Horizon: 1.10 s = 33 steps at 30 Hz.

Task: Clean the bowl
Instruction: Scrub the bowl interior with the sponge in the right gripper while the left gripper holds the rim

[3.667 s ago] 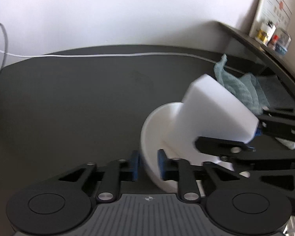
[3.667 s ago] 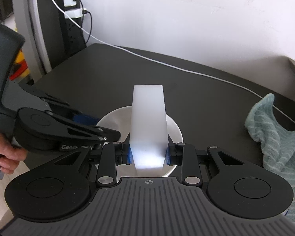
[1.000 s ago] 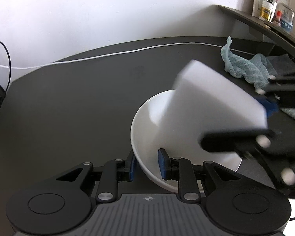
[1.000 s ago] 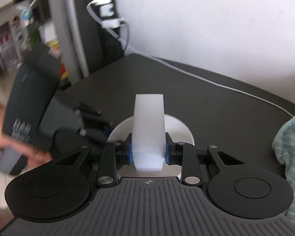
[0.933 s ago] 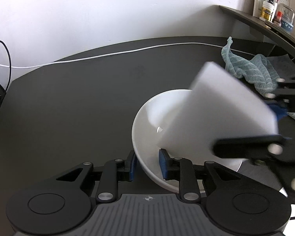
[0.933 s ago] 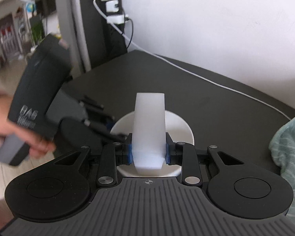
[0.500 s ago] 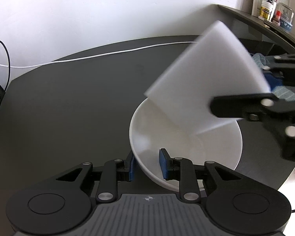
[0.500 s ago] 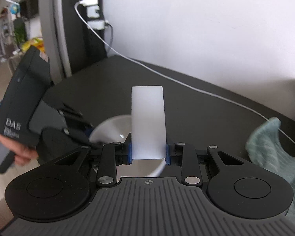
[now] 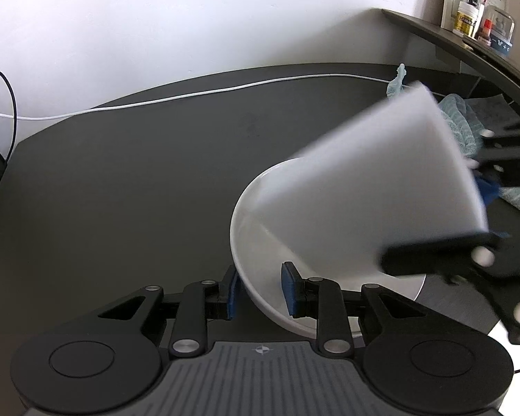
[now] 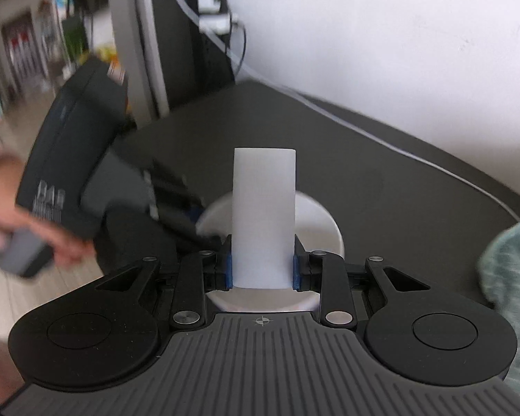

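A white bowl (image 9: 260,239) rests tilted on the dark table, its near rim pinched between the blue pads of my left gripper (image 9: 258,289), which is shut on it. My right gripper (image 10: 261,270) is shut on a white sponge block (image 10: 263,218) that stands up between its pads. In the left wrist view the sponge (image 9: 381,187) is blurred and reaches down into the bowl from the right. From the right wrist camera the bowl (image 10: 324,223) lies under and behind the sponge, with the left gripper's black body (image 10: 86,159) at its left side.
A teal cloth (image 10: 513,277) lies on the table to the right. A white cable (image 9: 190,95) runs along the table's far edge by the wall. A shelf with small jars (image 9: 478,20) stands at the far right. A person's hand (image 10: 14,204) holds the left gripper.
The sponge swung up out of the bowl half a second ago and has come back down into it. The left gripper kept its hold on the rim without moving.
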Available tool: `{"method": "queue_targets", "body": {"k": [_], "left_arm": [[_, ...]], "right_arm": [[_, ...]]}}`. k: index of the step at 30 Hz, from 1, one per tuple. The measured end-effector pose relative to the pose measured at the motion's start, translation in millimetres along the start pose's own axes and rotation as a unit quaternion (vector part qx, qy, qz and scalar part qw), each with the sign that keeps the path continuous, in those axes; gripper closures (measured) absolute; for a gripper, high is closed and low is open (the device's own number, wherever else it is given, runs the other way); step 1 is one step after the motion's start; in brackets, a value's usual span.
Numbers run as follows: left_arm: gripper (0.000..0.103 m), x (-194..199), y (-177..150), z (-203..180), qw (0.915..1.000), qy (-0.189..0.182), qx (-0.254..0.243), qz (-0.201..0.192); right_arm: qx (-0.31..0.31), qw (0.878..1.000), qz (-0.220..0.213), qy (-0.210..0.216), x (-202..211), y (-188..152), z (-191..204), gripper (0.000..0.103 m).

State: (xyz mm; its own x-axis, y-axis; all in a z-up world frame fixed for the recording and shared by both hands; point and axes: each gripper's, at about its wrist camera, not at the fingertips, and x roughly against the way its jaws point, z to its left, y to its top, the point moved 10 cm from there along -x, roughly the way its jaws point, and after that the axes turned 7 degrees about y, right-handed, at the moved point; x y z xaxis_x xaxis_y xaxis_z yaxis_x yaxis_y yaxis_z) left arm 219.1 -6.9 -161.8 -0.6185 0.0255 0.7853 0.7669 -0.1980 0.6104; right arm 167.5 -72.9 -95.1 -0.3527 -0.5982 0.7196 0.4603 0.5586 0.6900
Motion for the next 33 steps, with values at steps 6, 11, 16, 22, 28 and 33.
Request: {"method": "queue_targets", "body": {"k": [6, 11, 16, 22, 28, 33], "left_arm": [[0.077, -1, 1, -1, 1.0000, 0.000, 0.001, -0.001], [0.077, 2, -2, -4, 1.0000, -0.003, 0.002, -0.002], [0.077, 2, -2, -2, 1.0000, -0.008, 0.006, -0.002], [0.077, 2, -1, -5, 1.0000, -0.004, -0.001, -0.003], [0.077, 2, -1, -5, 1.0000, -0.004, -0.001, -0.003], [0.077, 4, -3, -2, 1.0000, -0.006, 0.001, -0.004]], "right_arm": [[-0.013, 0.999, 0.019, -0.047, 5, -2, -7, 0.061], [-0.021, 0.998, -0.014, -0.049, 1, 2, -5, 0.062], [0.006, 0.997, -0.056, -0.050, -4, 6, -1, 0.064], [-0.036, 0.996, -0.082, -0.010, -12, 15, -11, 0.067], [-0.053, 0.995, -0.072, -0.038, -14, 14, -12, 0.073], [-0.092, 0.993, -0.060, -0.052, 1, 7, -16, 0.073]]}}
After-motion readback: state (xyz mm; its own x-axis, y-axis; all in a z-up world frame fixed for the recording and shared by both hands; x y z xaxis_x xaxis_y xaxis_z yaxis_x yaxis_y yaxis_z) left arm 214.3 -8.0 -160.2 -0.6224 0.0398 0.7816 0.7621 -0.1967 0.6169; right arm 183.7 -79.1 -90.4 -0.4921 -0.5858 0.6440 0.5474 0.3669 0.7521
